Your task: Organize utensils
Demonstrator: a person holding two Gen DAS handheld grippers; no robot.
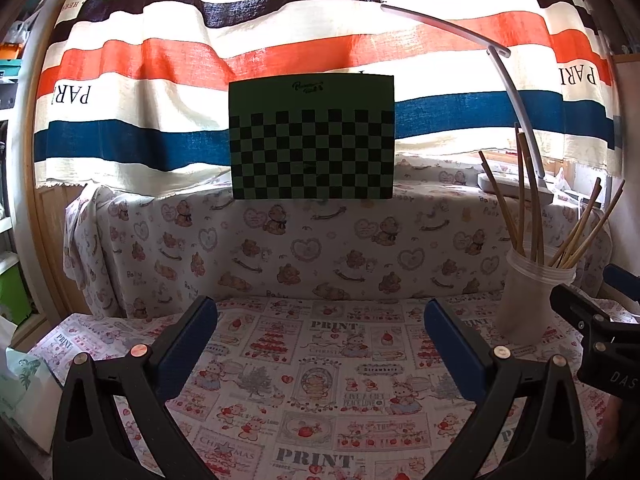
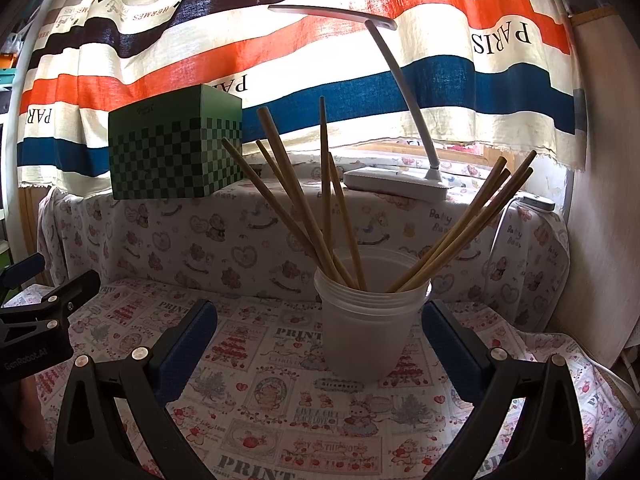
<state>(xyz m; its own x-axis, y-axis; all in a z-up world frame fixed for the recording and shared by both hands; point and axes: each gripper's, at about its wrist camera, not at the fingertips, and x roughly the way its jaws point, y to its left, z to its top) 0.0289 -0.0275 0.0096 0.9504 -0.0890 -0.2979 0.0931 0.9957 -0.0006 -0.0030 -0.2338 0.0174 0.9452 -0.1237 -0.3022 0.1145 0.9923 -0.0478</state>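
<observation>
A translucent white plastic cup (image 2: 366, 332) stands upright on the printed tablecloth (image 2: 280, 400) and holds several wooden chopsticks (image 2: 296, 204) that fan out left and right. My right gripper (image 2: 320, 312) is open, low over the cloth just in front of the cup, nothing between its fingers. In the left wrist view the same cup (image 1: 532, 304) and chopsticks (image 1: 528, 204) sit at the right. My left gripper (image 1: 320, 312) is open and empty over bare cloth, to the left of the cup. The right gripper's black body (image 1: 600, 332) shows at the right edge.
A green checkered box (image 1: 312, 140) rests on the raised cloth-covered ledge (image 1: 280, 240) behind. A white desk lamp (image 2: 396, 180) stands on that ledge behind the cup. A striped curtain (image 1: 200, 60) hangs at the back. A wall (image 2: 600, 200) closes the right side.
</observation>
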